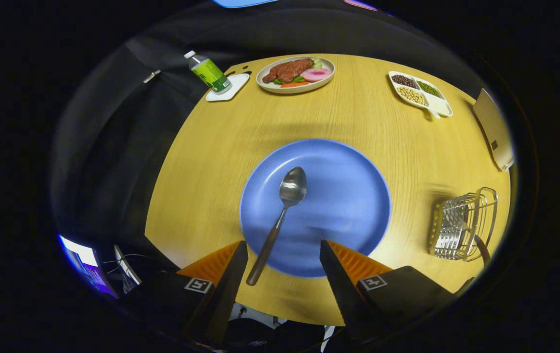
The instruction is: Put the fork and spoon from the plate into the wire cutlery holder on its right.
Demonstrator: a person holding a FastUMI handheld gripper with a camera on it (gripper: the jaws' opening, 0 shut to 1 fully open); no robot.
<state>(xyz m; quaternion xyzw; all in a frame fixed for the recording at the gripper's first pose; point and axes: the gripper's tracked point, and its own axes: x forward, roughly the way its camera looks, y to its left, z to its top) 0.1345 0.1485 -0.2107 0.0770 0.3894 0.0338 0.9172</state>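
Tool [284, 255] spread wide above the near rim of the blue plate [348, 196], nothing between the fingers yet, and the spoon [280, 215] is lying right there, bowl up toward the middle of the plate, dark handle running back over the rim and ending just inside the left finger [231, 269]. I can't make out a fork on the plate, so by my reading the spoon is the one to go for now. The grab wants the tool nudged left so the handle sits centred between the pads, then down low, closing across the slim handle rather than the bowl. Wire cutlery holder [461, 228] waits on the worktop [201, 162] to the right of the plate, well apart from the spoon, so lift clear of the rim first, then drop it in handle-down.
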